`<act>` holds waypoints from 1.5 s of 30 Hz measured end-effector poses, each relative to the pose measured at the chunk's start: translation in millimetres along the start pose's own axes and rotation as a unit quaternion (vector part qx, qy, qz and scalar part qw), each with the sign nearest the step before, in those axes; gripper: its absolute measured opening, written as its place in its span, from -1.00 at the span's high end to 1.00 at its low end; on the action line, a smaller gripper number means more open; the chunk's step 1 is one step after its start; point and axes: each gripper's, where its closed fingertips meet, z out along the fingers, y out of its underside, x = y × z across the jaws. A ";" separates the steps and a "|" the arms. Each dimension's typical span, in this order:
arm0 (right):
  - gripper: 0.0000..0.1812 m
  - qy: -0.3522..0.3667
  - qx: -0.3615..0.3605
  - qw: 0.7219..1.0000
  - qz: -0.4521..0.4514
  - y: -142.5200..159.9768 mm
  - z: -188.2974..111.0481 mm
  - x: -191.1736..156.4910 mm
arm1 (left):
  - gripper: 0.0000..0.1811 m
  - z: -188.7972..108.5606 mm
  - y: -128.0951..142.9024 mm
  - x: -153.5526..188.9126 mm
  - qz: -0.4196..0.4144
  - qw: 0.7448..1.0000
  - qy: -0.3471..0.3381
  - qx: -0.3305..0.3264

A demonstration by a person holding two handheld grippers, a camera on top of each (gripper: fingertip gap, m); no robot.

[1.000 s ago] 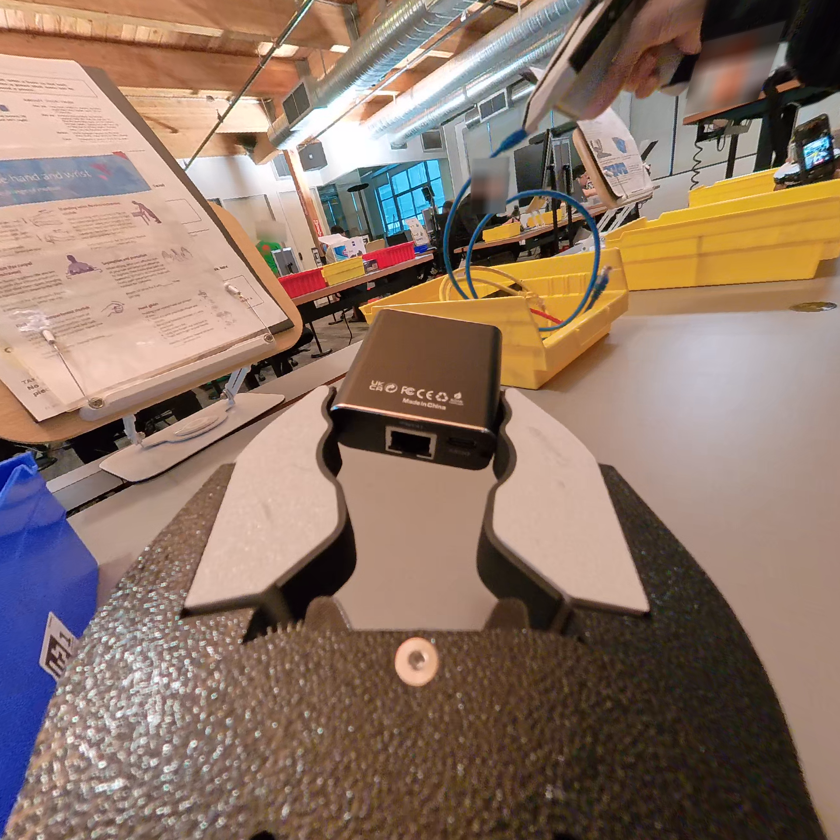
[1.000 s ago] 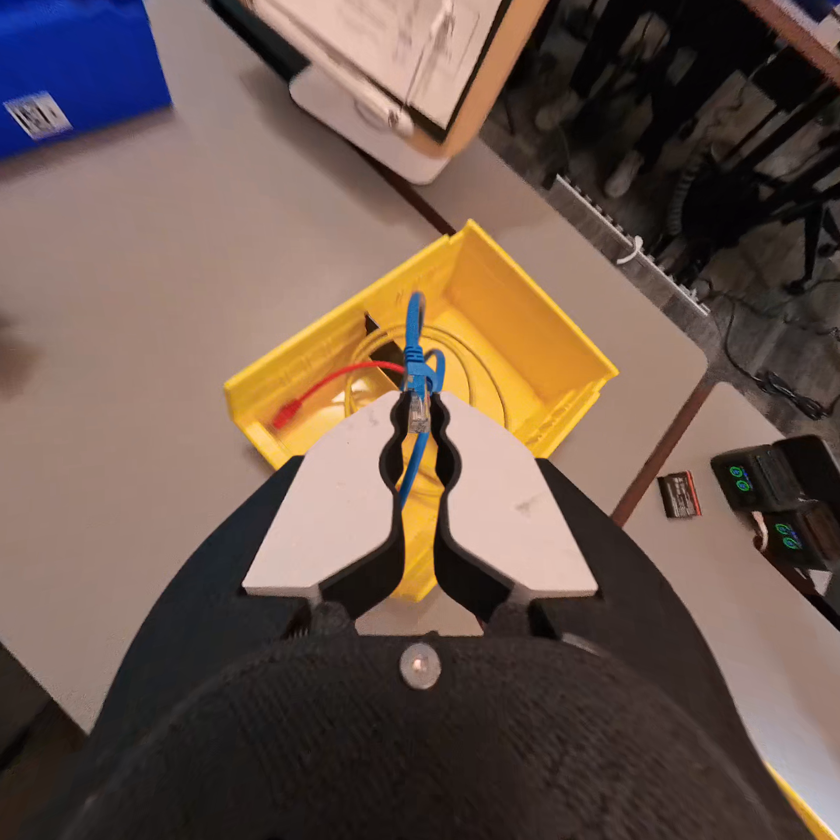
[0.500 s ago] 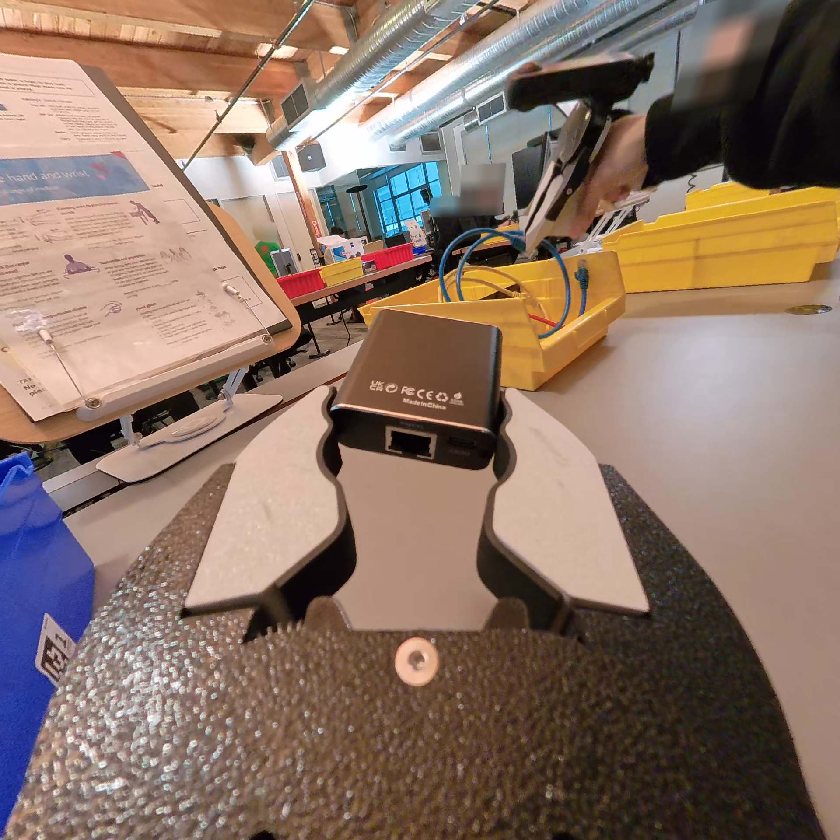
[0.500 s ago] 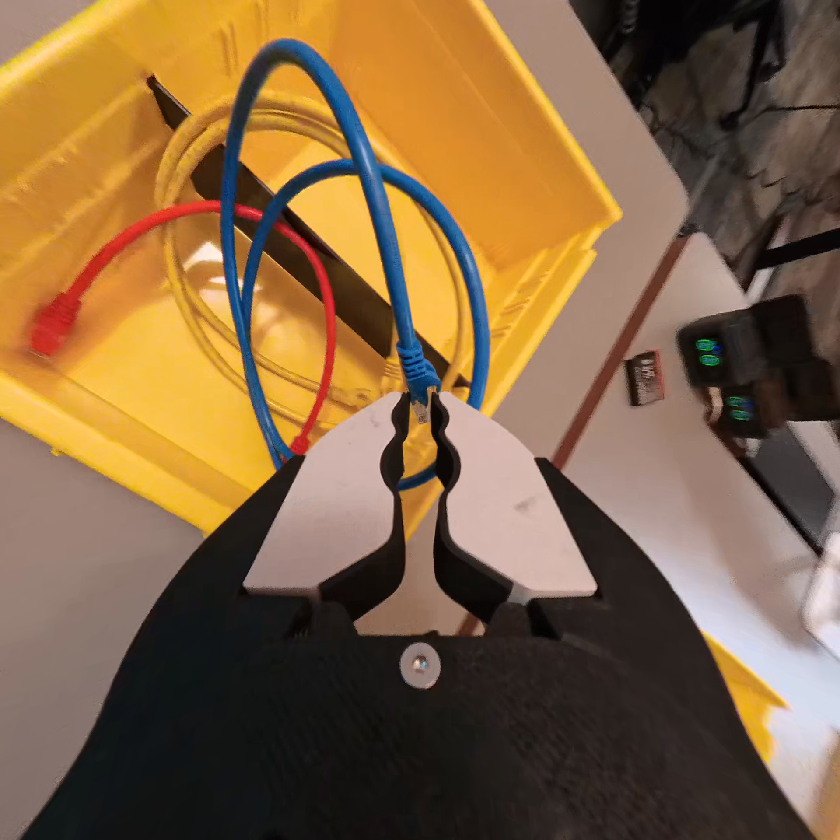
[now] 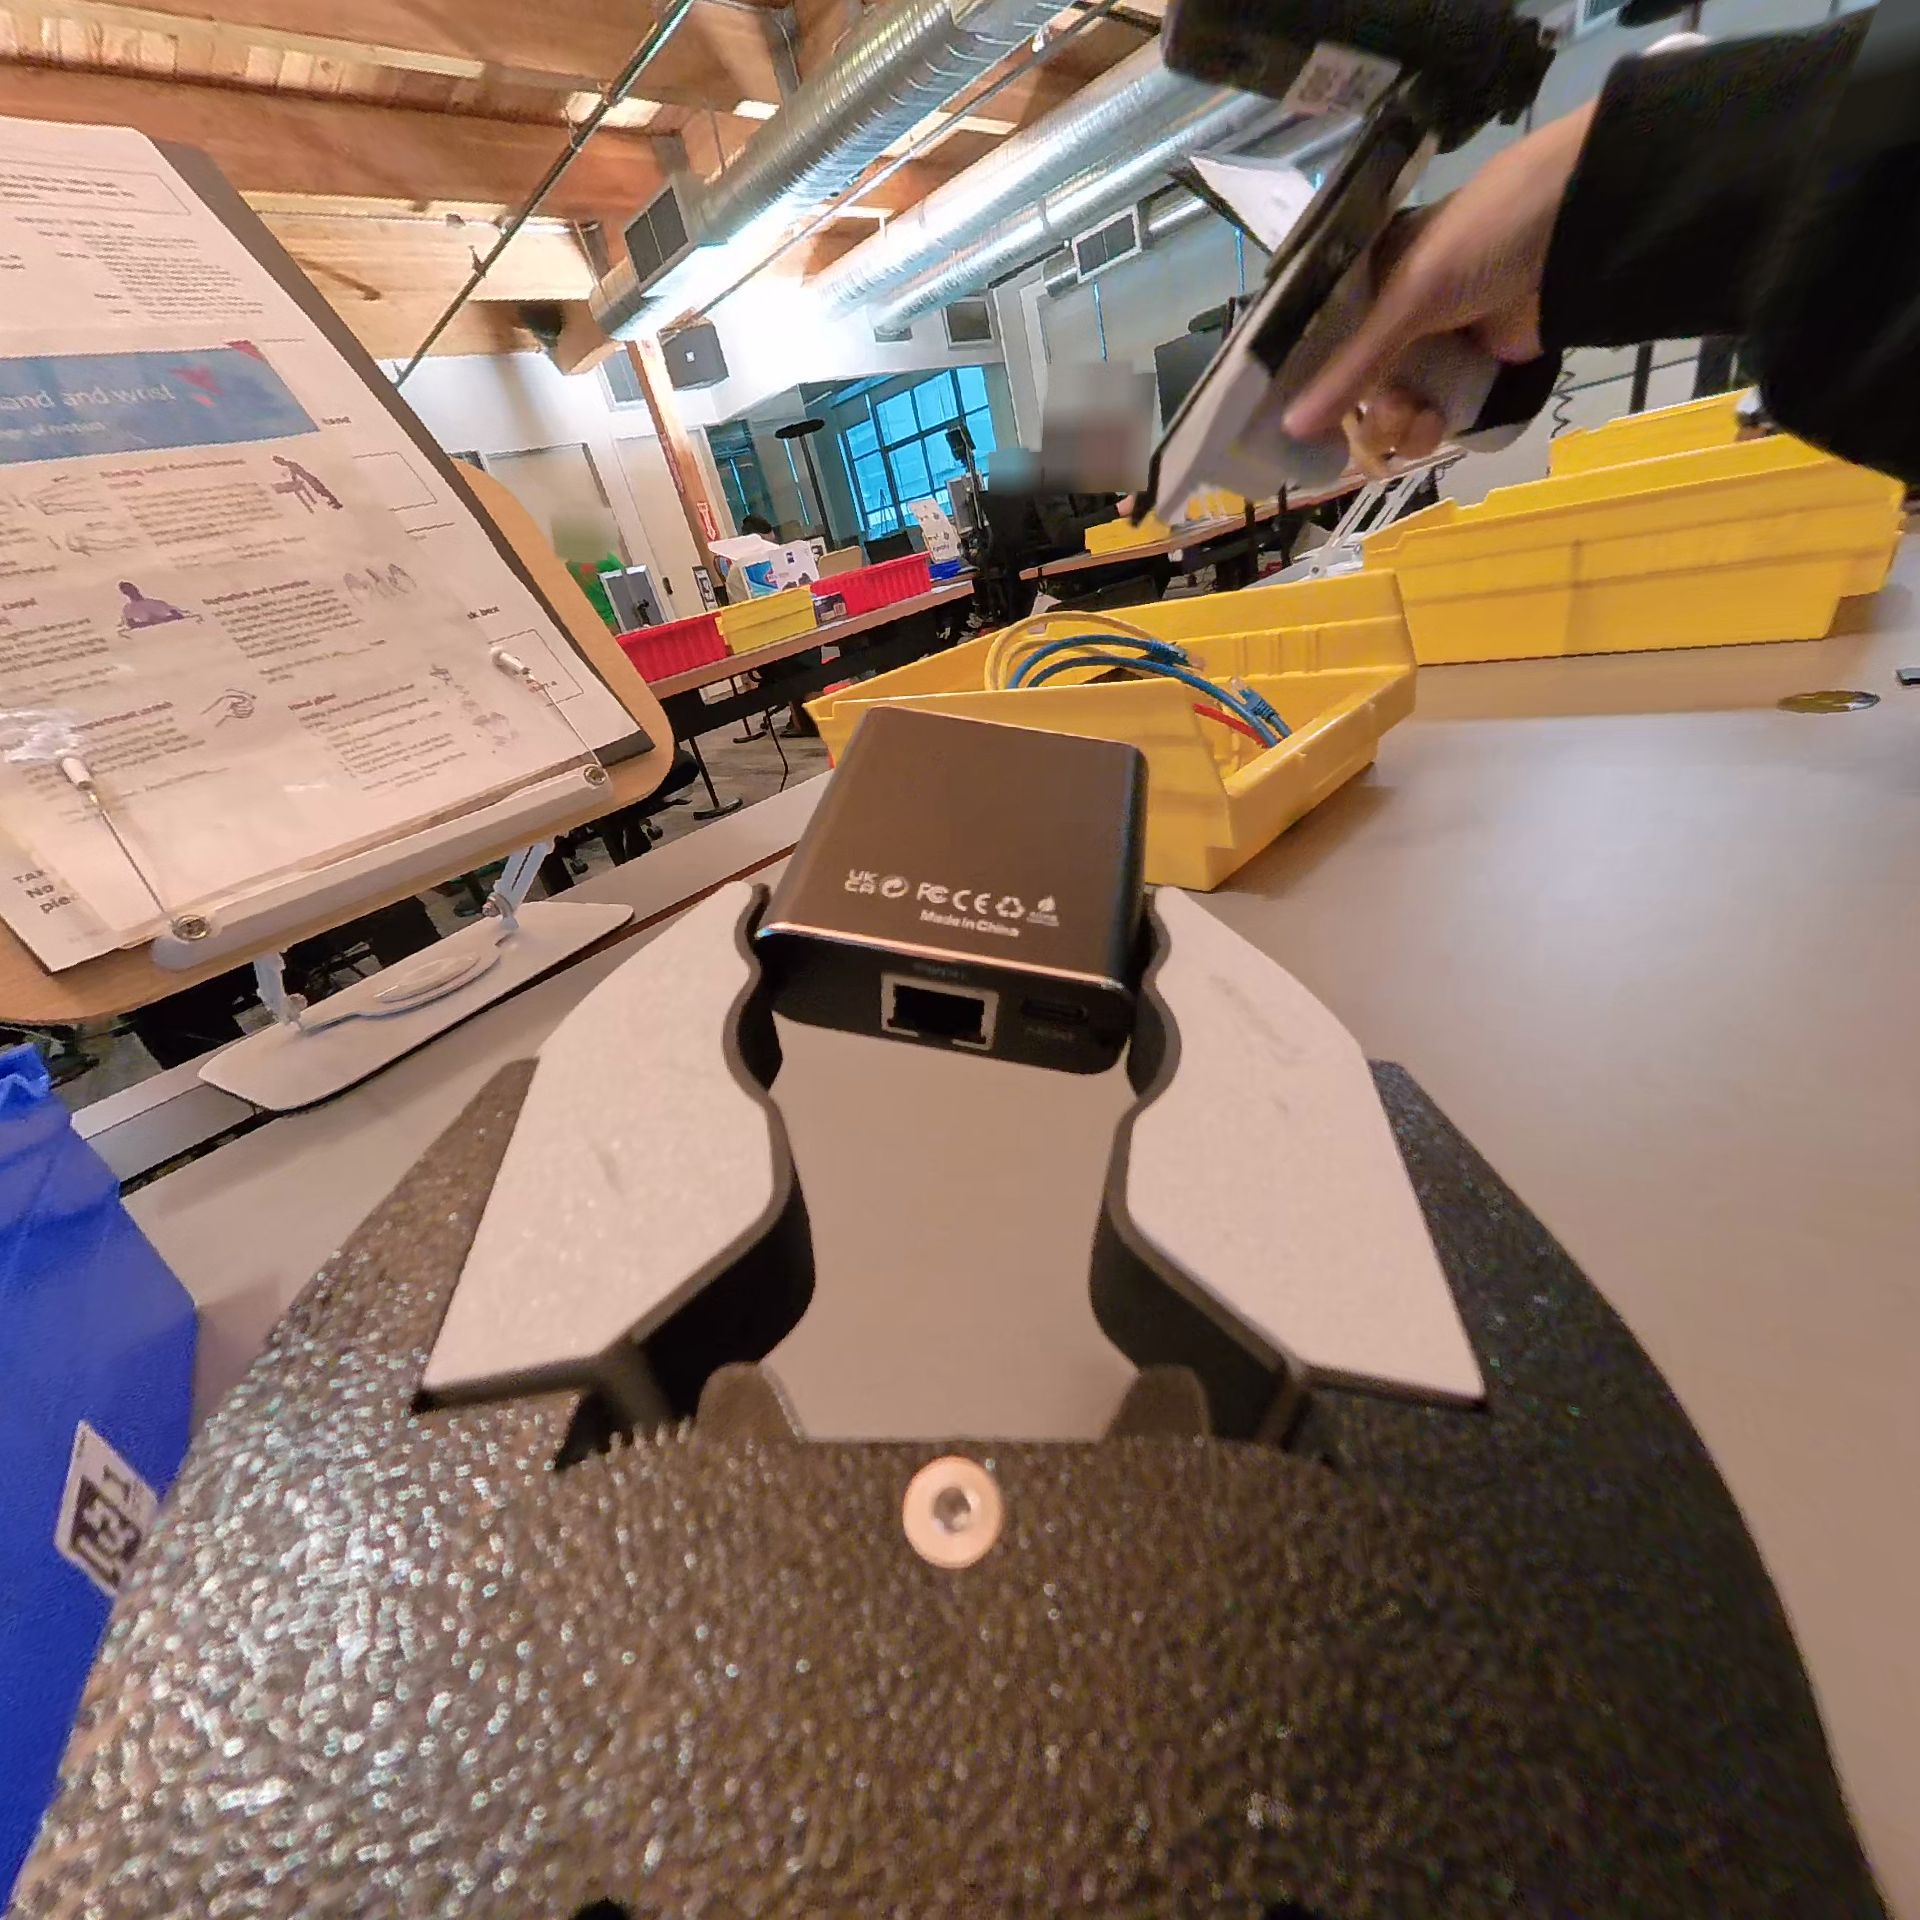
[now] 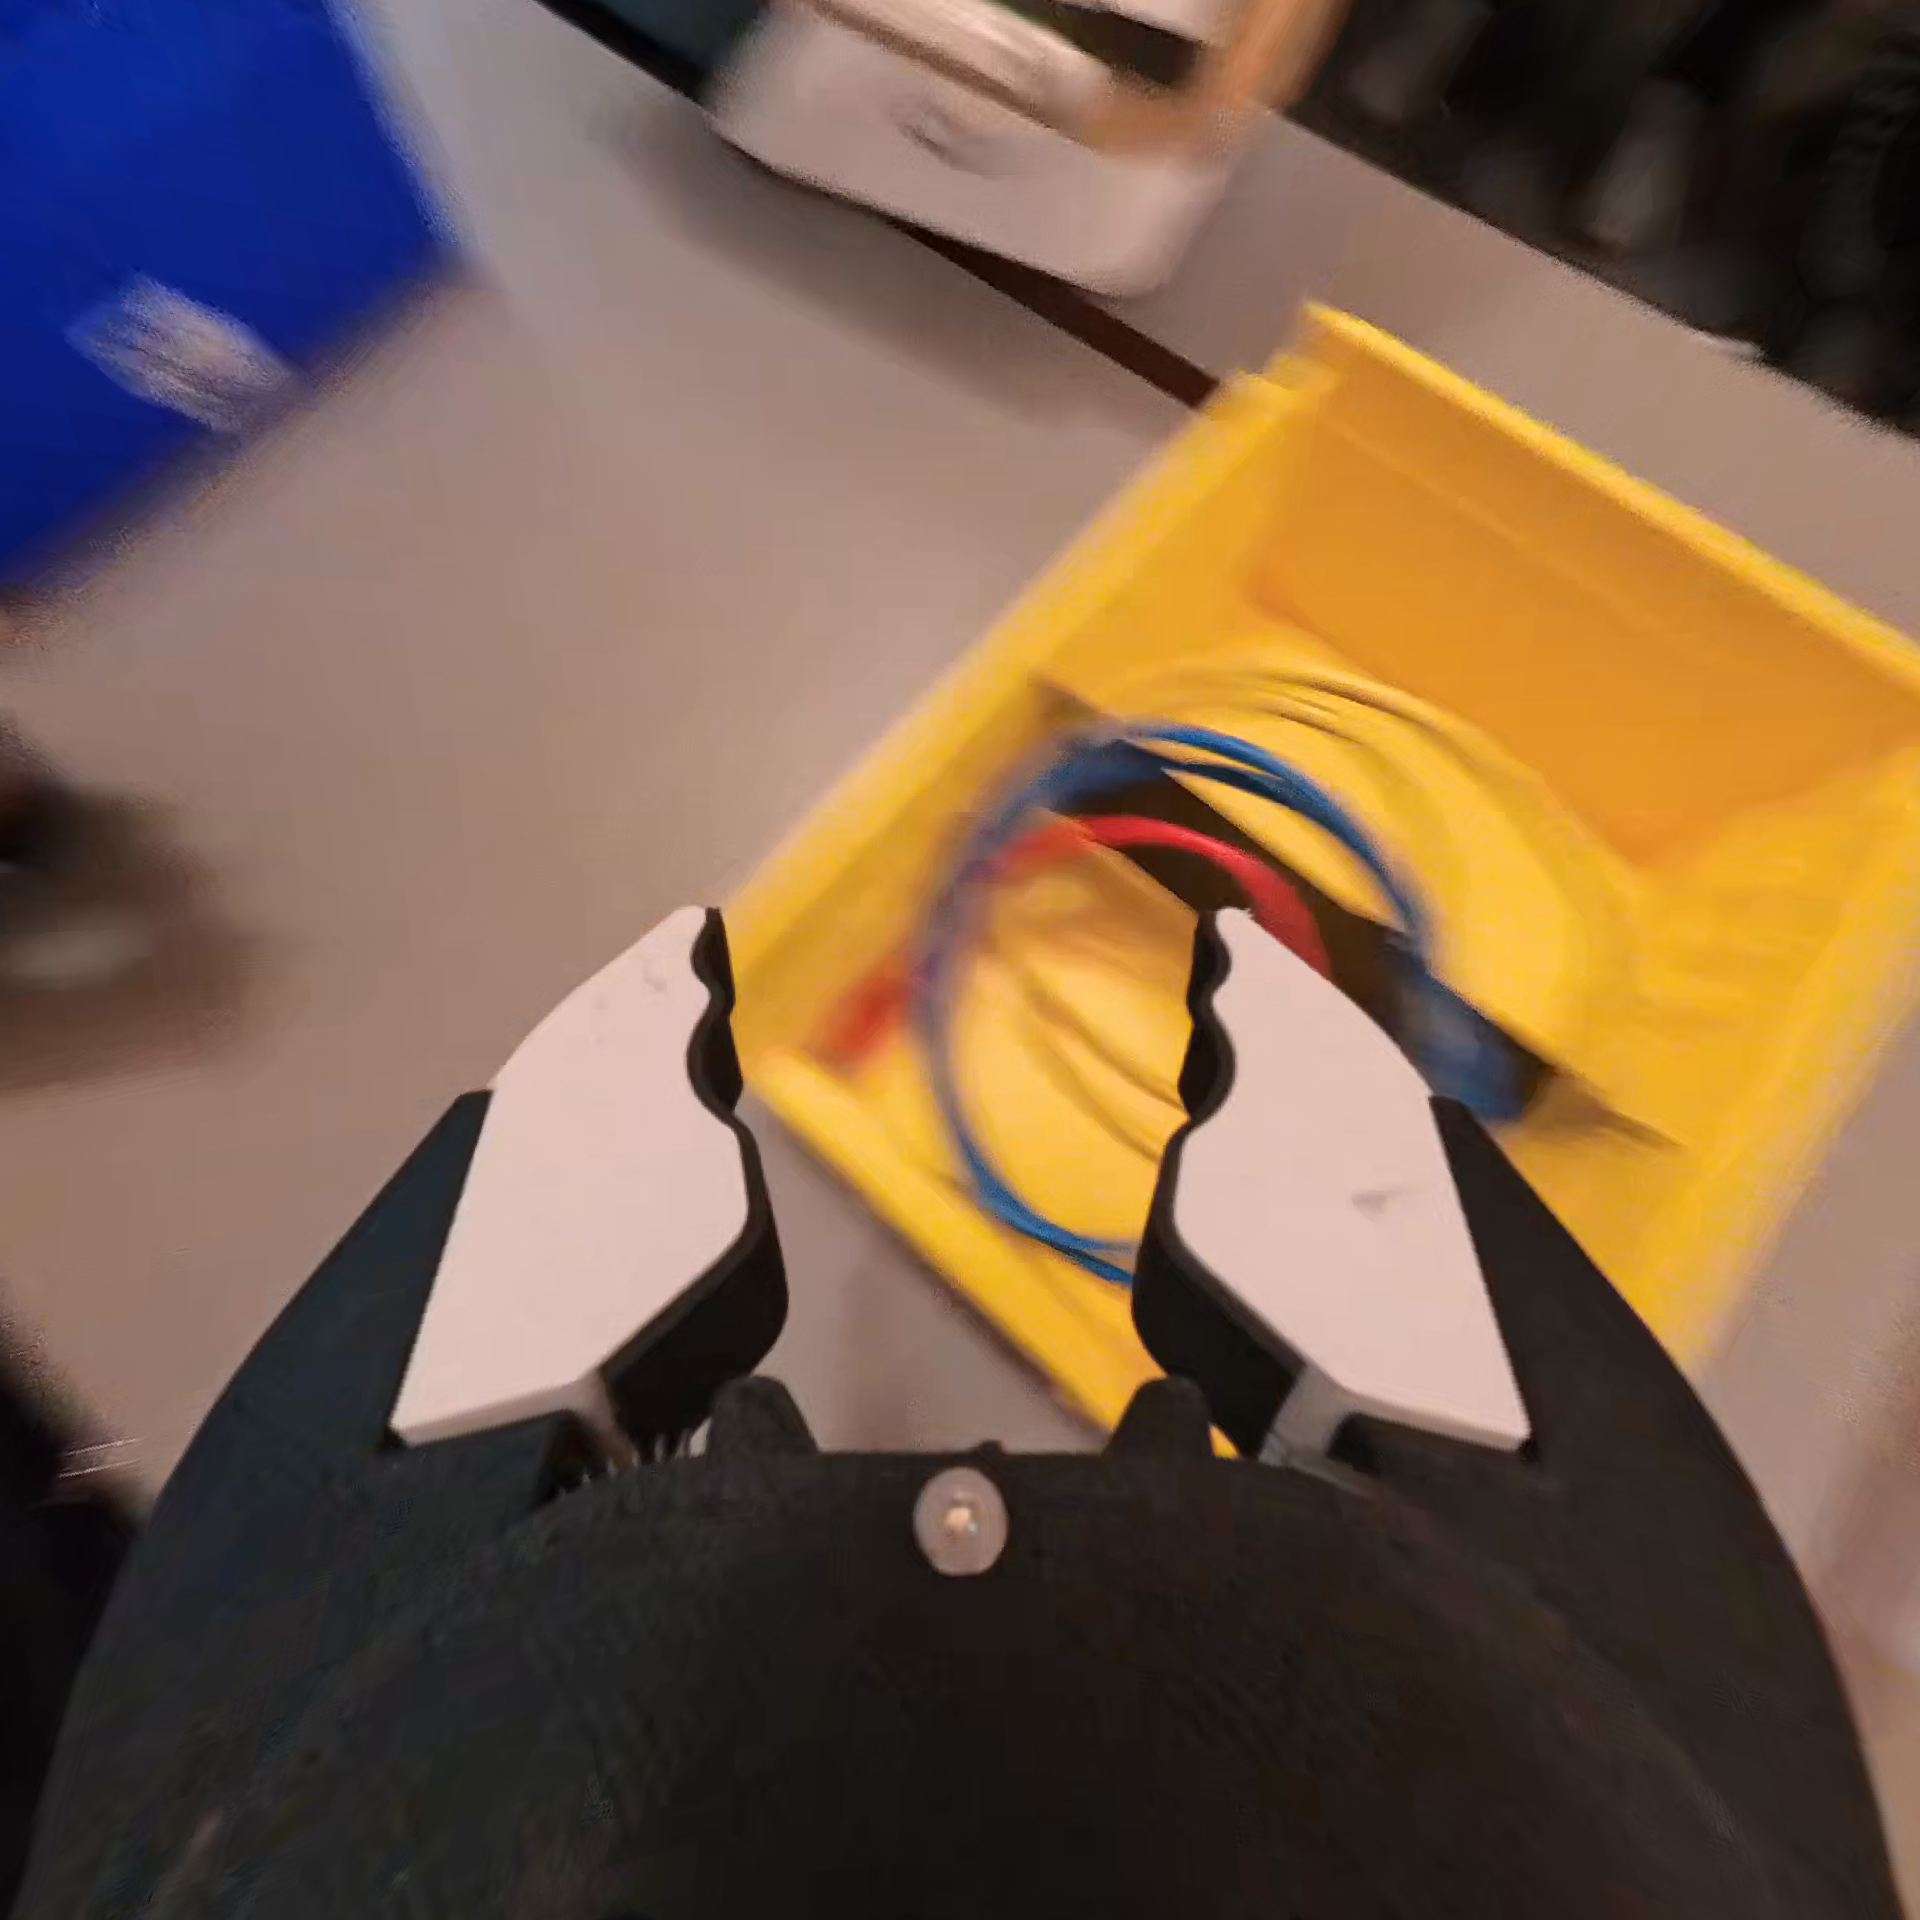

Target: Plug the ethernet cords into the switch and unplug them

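Left gripper [image 5: 951, 997] has its fingers clamped on both sides of the little black switch [image 5: 961, 862], holding it on the grey table [image 5: 1558, 987] with one open port facing back at the camera. Nothing is plugged into that port.

Right gripper [image 6: 961, 1039] is spread wide and holds nothing. It hangs above the yellow bin [image 6: 1558, 582], which sits at about 1 o'clock in that view. The picture is smeared with motion, so fine detail is a guess. The blue cord [image 6: 966, 1039] lies coiled in the bin along with a red cord [image 6: 1226, 862] and a yellow one [image 6: 1382, 790]. From the left wrist view the bin [image 5: 1288, 675] is at 1 o'clock behind the switch, cords inside, with the right gripper [image 5: 1153, 509] up at 2 o'clock in a person's hand [image 5: 1434, 301].

My read: no cord is in hand and the switch is empty, so this is either between cords or the wrap-up, can't tell which. If more plugging is due, the next move is pinching a connector squarely behind its clip and lining it up with a port.
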 end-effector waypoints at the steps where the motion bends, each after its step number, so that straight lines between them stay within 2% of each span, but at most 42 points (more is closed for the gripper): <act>1: 0.09 -0.090 0.035 0.995 0.019 -10.6 3.2 -44.2 | 0.28 0.4 -0.4 1.9 0.003 1.000 0.004 0.001; 3: 0.08 -0.268 0.065 0.959 0.064 -18.4 6.0 -129.1 | 0.29 0.5 -2.5 8.0 0.012 1.000 0.017 0.009; 5: 0.08 -0.388 0.047 0.914 0.106 -12.1 13.8 -191.7 | 0.29 0.4 -5.1 16.1 0.019 0.999 0.034 0.019; 8: 0.08 -0.493 -0.013 0.855 0.159 5.6 31.1 -253.3 | 0.28 -0.8 -8.7 31.0 0.039 0.996 0.071 0.034; 10: 0.08 -0.530 -0.046 0.829 0.173 14.4 40.8 -280.2 | 0.28 -1.9 -9.3 41.8 0.064 0.993 0.095 0.040; 12: 0.08 -0.548 -0.070 0.818 0.161 21.2 47.2 -297.8 | 0.28 -1.9 -7.6 49.1 0.085 0.990 0.108 0.036; 14: 0.14 -0.547 -0.081 0.820 0.147 24.2 52.9 -305.9 | 0.28 -1.9 -6.0 53.4 0.100 0.988 0.115 0.032; 15: 0.26 -0.550 -0.082 0.819 0.139 24.3 54.0 -307.9 | 0.28 -2.1 -5.9 54.5 0.104 0.987 0.117 0.031; 16: 0.58 -0.552 -0.077 0.820 0.130 22.8 54.8 -308.0 | 0.28 -2.2 -5.5 54.0 0.107 0.987 0.115 0.030; 17: 0.70 -0.559 -0.070 0.817 0.122 20.8 53.3 -308.6 | 0.28 -1.9 -4.5 52.8 0.111 0.987 0.112 0.026; 22: 0.70 -0.529 -0.075 0.844 0.054 24.5 58.0 -305.7 | 0.28 0.7 0.0 48.7 0.167 0.983 0.074 0.013; 25: 0.71 -0.422 -0.071 0.904 -0.015 16.7 65.7 -275.7 | 0.25 -0.7 -5.9 40.6 0.184 0.982 0.038 0.018; 27: 0.71 -0.265 -0.064 0.959 -0.075 -0.2 73.6 -214.8 | 0.24 -2.7 -10.4 38.3 0.176 0.984 0.035 0.023; 28: 0.71 -0.171 -0.064 0.977 -0.109 -11.6 73.4 -174.6 | 0.26 -3.3 -11.9 36.7 0.169 0.985 0.035 0.026; 29: 0.71 -0.085 -0.065 0.984 -0.144 -24.7 69.6 -133.9 | 0.28 -3.5 -12.4 35.3 0.161 0.986 0.035 0.027; 30: 0.71 -0.003 -0.069 0.982 -0.177 -38.9 64.3 -92.2 | 0.31 -3.4 -12.3 34.3 0.151 0.987 0.037 0.027; 32: 0.71 0.145 -0.095 0.957 -0.233 -63.8 51.6 -12.7 | 0.35 -1.8 -11.2 32.8 0.133 0.990 0.043 0.024; 34: 0.70 0.234 -0.137 0.920 -0.284 -79.8 46.3 46.1 | 0.39 0.8 -8.5 33.3 0.113 0.992 0.053 0.015; 36: 0.70 0.254 -0.195 0.888 -0.331 -80.7 55.2 83.7 | 0.40 3.0 -5.9 33.2 0.093 0.994 0.060 0.007; 38: 0.70 0.255 -0.250 0.869 -0.343 -72.7 69.9 110.3 | 0.43 3.5 -4.0 35.7 0.077 0.994 0.077 0.001; 40: 0.70 0.219 -0.310 0.858 -0.346 -54.8 85.7 122.2 | 0.47 1.9 -3.5 37.6 0.077 0.993 0.092 -0.003; 42: 0.70 0.216 -0.345 0.840 -0.360 -45.9 96.1 134.9 | 0.49 -0.5 -6.7 34.8 0.086 0.992 0.093 -0.001; 45: 0.71 0.164 -0.401 0.834 -0.343 -21.4 109.8 136.6 | 0.48 -3.0 -7.7 31.1 0.076 0.991 0.106 -0.015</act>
